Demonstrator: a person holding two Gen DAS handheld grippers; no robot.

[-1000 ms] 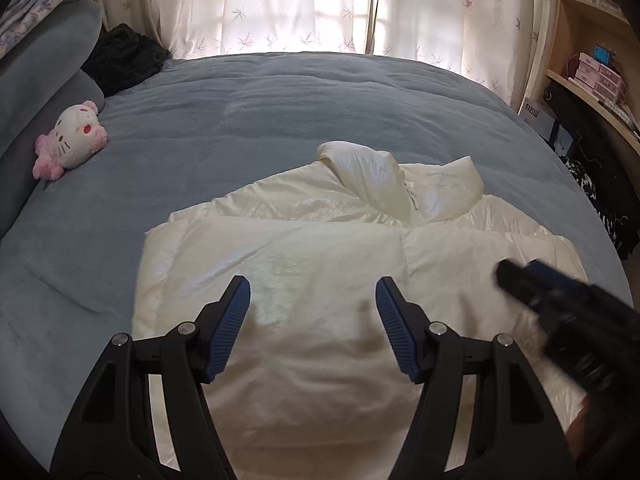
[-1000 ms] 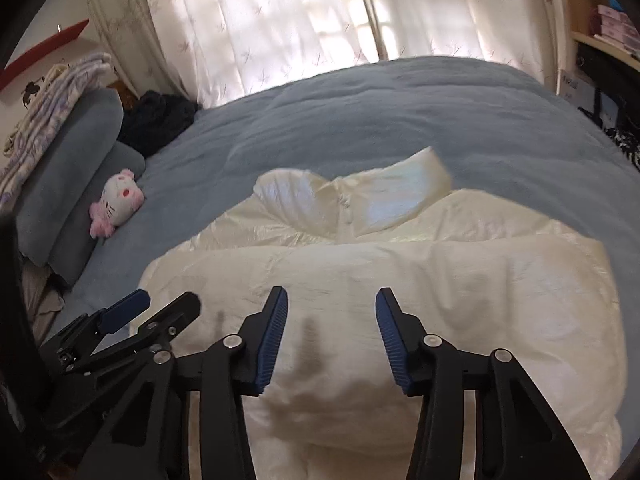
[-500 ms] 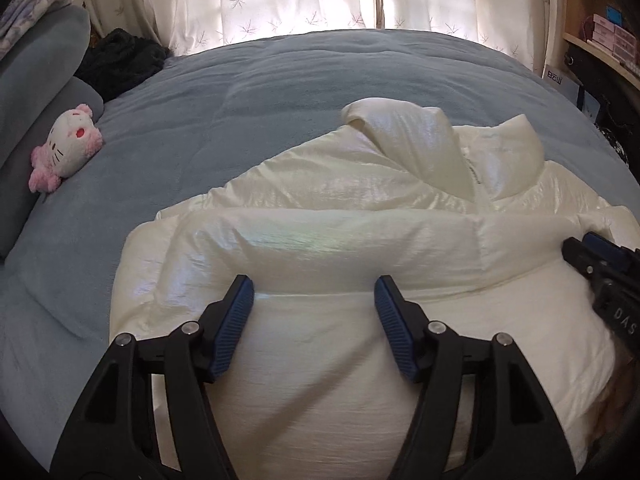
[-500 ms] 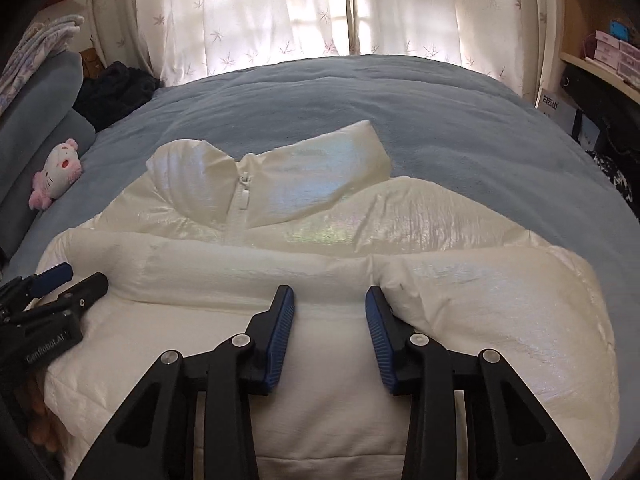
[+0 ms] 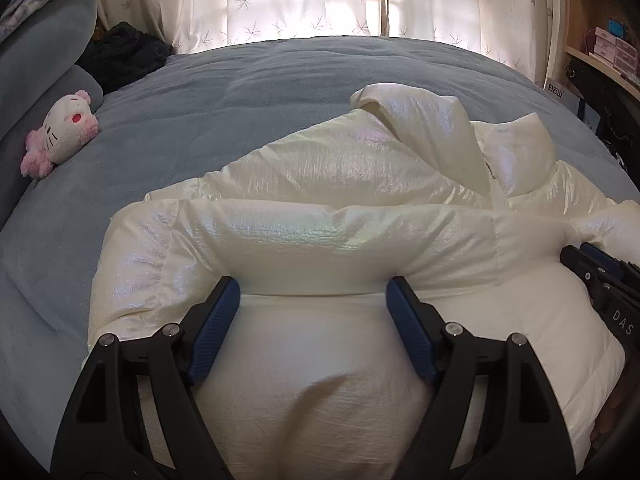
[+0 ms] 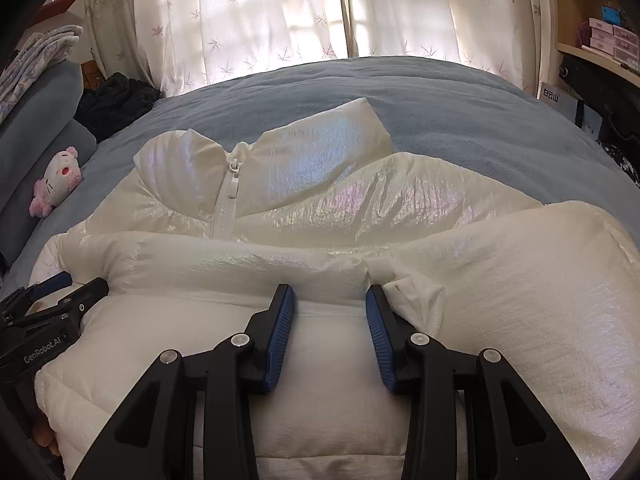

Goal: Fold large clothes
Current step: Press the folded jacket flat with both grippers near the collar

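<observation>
A shiny cream-white puffer jacket (image 5: pixel 340 184) lies on the blue bed, collar far, both sleeves folded across its chest. It also fills the right wrist view (image 6: pixel 400 208). My left gripper (image 5: pixel 313 294) is open and sits low over the jacket's near part, its blue pads against the folded left sleeve (image 5: pixel 280 240). My right gripper (image 6: pixel 330 300) is open with a narrower gap, its tips at the spot where the two sleeve cuffs (image 6: pixel 372 268) meet. Each gripper shows at the edge of the other's view: the right one (image 5: pixel 600 272), the left one (image 6: pixel 52 300).
The blue bed cover (image 5: pixel 260 92) spreads beyond the jacket. A pink-and-white plush toy (image 5: pixel 60 136) lies at the left by a grey pillow (image 5: pixel 48 40). Dark clothing (image 5: pixel 124 56) is heaped near the curtains. Shelves with boxes (image 5: pixel 608 44) stand at the right.
Both grippers have come down and forward, close onto the jacket's folded sleeves. The right gripper's gap has narrowed a little. The jacket lies as before.
</observation>
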